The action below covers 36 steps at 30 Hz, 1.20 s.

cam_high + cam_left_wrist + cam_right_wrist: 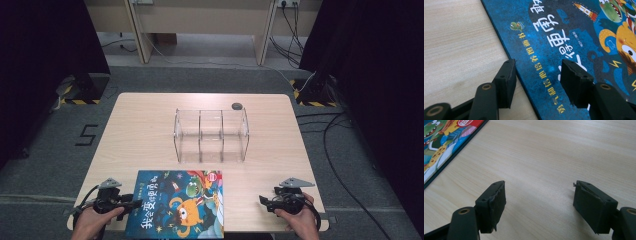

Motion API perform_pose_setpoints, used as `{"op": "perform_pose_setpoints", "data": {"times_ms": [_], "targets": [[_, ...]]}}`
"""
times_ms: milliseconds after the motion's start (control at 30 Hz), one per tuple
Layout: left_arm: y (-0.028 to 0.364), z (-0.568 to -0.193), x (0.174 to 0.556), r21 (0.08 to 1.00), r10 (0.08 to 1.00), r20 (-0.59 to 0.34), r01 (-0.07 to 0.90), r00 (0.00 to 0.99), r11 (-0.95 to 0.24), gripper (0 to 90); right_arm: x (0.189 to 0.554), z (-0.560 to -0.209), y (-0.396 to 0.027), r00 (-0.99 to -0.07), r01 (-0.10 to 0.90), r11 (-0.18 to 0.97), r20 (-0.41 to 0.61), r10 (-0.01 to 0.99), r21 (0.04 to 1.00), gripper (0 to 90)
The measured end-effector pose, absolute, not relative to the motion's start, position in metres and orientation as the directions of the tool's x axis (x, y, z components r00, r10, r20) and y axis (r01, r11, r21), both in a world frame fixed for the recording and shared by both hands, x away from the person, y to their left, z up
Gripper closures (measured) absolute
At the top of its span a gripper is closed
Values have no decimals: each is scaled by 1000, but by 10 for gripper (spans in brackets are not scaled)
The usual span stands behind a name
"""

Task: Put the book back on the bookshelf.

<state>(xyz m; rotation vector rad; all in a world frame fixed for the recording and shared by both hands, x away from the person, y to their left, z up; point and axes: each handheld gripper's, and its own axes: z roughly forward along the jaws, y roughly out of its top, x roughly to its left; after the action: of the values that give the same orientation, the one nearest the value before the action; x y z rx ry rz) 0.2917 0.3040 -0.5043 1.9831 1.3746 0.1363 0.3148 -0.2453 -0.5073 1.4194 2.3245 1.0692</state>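
Item: picture book (176, 204), blue cover with cartoon creatures and yellow-white lettering. Lies flat at the near edge of the worktop (145, 125), left of centre, cover up. In the left tool view the book (564, 50) runs diagonally, its spine edge passing between the two jaws.

Item: left tool (131, 204), held in the person's left hand (92, 222) at the near left corner of the worktop, pointing toward the book's left edge. Jaws stand apart, one over bare wood, the other over the cover; the spine edge sits in the gap. Whether either pad actually touches the book is hard to judge from this angle; no pinch is visible. A grey three-cornered plate sits on top.

Item: right tool (264, 202), held in the right hand (300, 220) at the near right of the worktop, well apart from the book and pointing leftward at it. Jaws wide apart, nothing between them; bare wood grain lies beyond in the right tool view, with a corner of the book (441, 145) at upper left.

Item: clear plastic organiser (211, 135), three upright compartments, mid-worktop beyond the book, nothing visible inside.

Item: small dark round object (236, 106), just behind the organiser near the far edge
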Motion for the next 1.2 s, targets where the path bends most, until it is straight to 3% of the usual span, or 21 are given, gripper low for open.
{"op": "perform_pose_setpoints", "data": {"times_ms": [400,833,1200], "targets": [[261,-505,289,580,771,-376,779,514,-237,506,316,-508,-245,-514,687,256,206,833,680,271],[214,-507,283,607,706,-382,738,596,-294,476,316,-508,-243,-517,705,213,285,807,676,302],[195,-509,286,617,675,-398,726,621,-304,460,317,-509,-239,-520,702,210,288,804,680,303]]}}
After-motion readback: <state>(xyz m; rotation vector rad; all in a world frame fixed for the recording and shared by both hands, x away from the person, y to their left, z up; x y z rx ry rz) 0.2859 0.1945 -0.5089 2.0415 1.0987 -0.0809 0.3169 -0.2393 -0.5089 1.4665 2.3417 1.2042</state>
